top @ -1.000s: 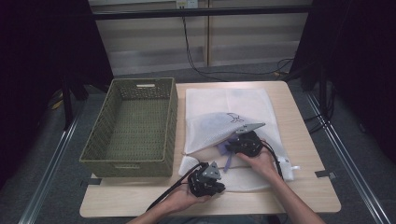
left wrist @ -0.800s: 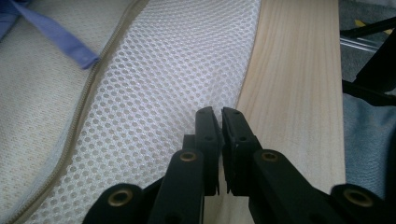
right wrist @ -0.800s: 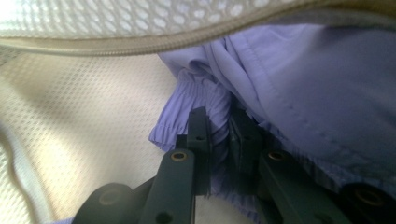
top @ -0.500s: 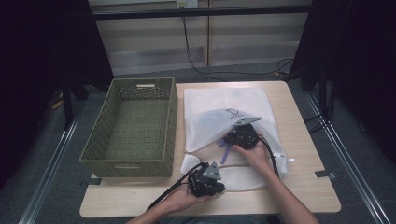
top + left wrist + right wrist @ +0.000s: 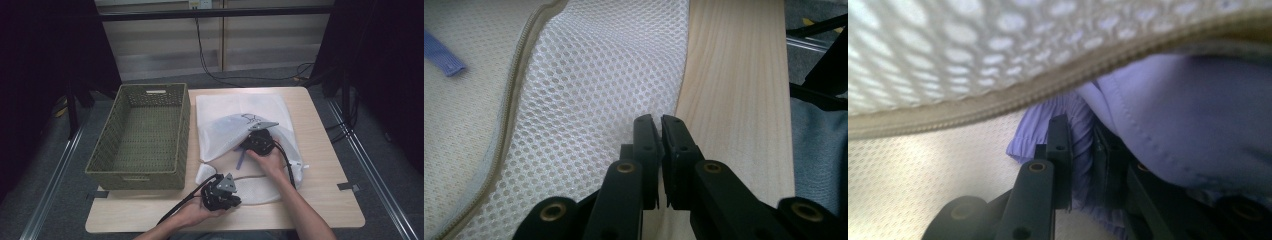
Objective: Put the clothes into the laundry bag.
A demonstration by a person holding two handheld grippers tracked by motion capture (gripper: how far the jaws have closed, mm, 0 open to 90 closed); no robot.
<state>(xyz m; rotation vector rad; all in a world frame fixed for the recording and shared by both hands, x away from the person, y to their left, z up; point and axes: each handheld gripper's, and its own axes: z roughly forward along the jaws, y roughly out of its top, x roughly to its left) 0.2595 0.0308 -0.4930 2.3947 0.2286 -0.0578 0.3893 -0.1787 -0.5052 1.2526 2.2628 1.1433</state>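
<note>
On the light wooden table, the left gripper pinches the mesh laundry bag's near edge while the right gripper clamps lilac cloth inside.

Rig: two black handheld grippers, bare forearms.
Left gripper and right gripper each carry a grey three-cornered plate on top and trail a black cable; jaws are black, flat-padded, with brass-coloured pivot screws. No sleeves visible.

A wooden table carries a wicker basket and a mesh bag.
</note>
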